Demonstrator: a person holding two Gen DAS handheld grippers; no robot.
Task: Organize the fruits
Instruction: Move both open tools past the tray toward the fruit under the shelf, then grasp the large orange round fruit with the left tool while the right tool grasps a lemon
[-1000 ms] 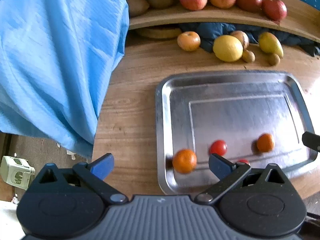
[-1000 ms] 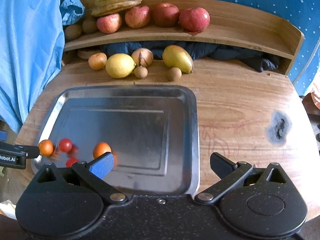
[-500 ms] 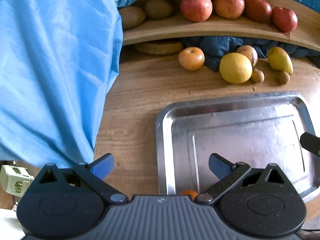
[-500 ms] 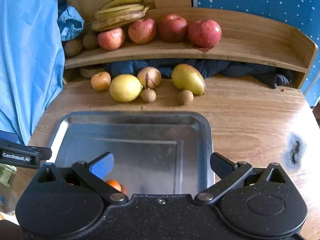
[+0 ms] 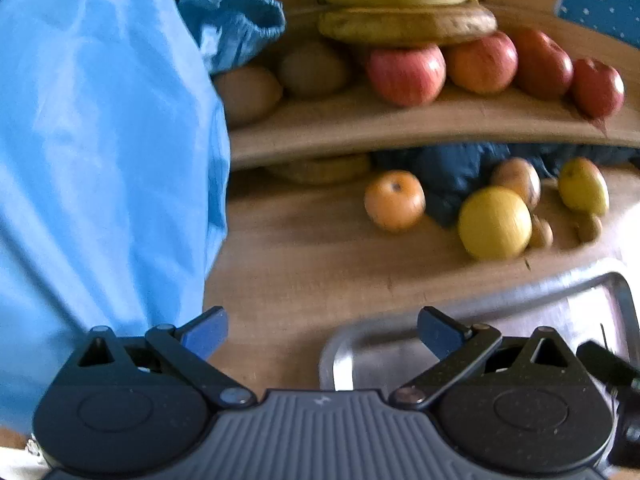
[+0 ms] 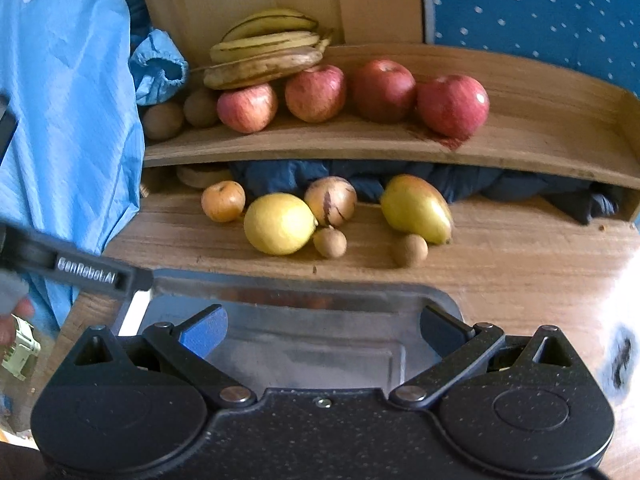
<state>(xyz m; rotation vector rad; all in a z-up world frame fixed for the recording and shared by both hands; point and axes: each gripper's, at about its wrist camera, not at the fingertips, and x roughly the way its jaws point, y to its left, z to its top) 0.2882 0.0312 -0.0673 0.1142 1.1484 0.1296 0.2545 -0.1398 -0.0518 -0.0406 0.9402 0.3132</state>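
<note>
Wooden table (image 6: 500, 264); both tools (image 5: 322, 330) (image 6: 324, 330) level, spread, empty.

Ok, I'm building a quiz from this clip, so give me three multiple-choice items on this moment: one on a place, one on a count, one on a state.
1. Where does the bunch of yellow bananas lie?
A. in the steel tray
B. on the curved wooden shelf, atop the apples
C. on the tabletop beside the lemon

2. How many red apples sit on the curved wooden shelf?
A. two
B. four
C. six

3. How is the right gripper?
A. open, holding nothing
B. shut on the round yellow lemon
C. shut on a banana

Answers: 1 B, the bunch rests on the leftmost apples. 2 B, four stand in a row. 3 A, the fingers are spread over the metal tray, and the round yellow lemon lies untouched on the table.
</note>
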